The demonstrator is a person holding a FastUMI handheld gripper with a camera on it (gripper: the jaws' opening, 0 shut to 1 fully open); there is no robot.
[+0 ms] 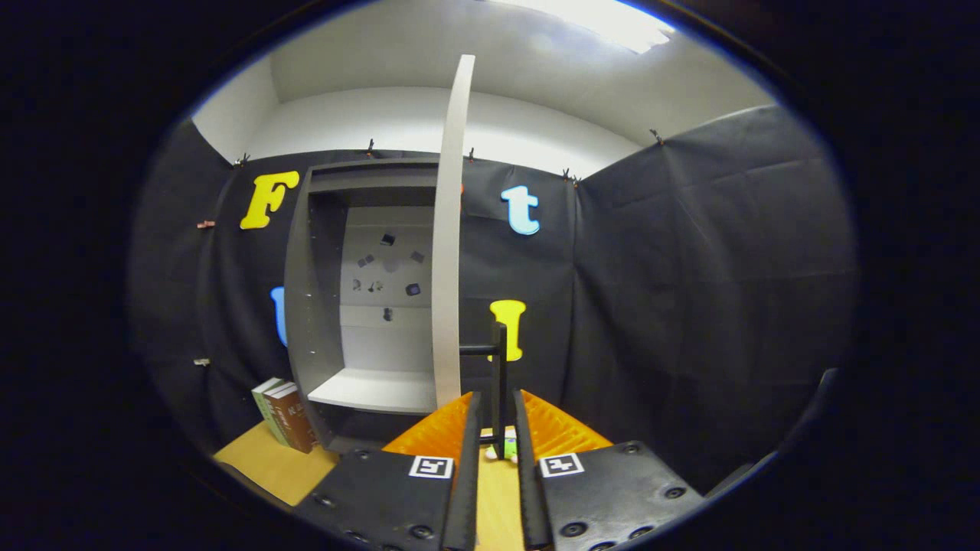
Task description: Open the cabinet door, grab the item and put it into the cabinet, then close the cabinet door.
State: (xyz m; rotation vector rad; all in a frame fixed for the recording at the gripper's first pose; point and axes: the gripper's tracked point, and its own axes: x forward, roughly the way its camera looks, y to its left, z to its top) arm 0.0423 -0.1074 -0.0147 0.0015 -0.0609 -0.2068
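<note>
In the gripper view, your gripper (496, 428) points toward the open cabinet (360, 291), and its two black fingers (468, 459) stand close together with the door's thin black handle (499, 383) running upright in the narrow gap between them. You cannot tell for sure whether both fingers press on the bar, though they sit tight on either side of it. The handle's short arm reaches over to the cabinet door (450, 229), which you see edge-on as a tall pale grey slab rising just ahead of the fingers and left of the handle. The door stands swung open, so the cabinet's inside shows to its left: dark grey side walls, a pale back panel with small dark marks on it, and a white shelf (379, 389) low down.

Behind the fingertips lies an orange ribbed tray (559, 428), spreading out on both sides of the fingers. Right at the foot of the handle, between the fingertips, you see a small green and white item (508, 448), partly hidden, so its kind is hard to tell; it sits outside the cabinet, near the tray.

Left of the cabinet's base, two books (285, 415) stand leaning on the tan wooden counter (268, 467), one with a green cover and one brown, touching each other and just beside the cabinet's side wall.
</note>
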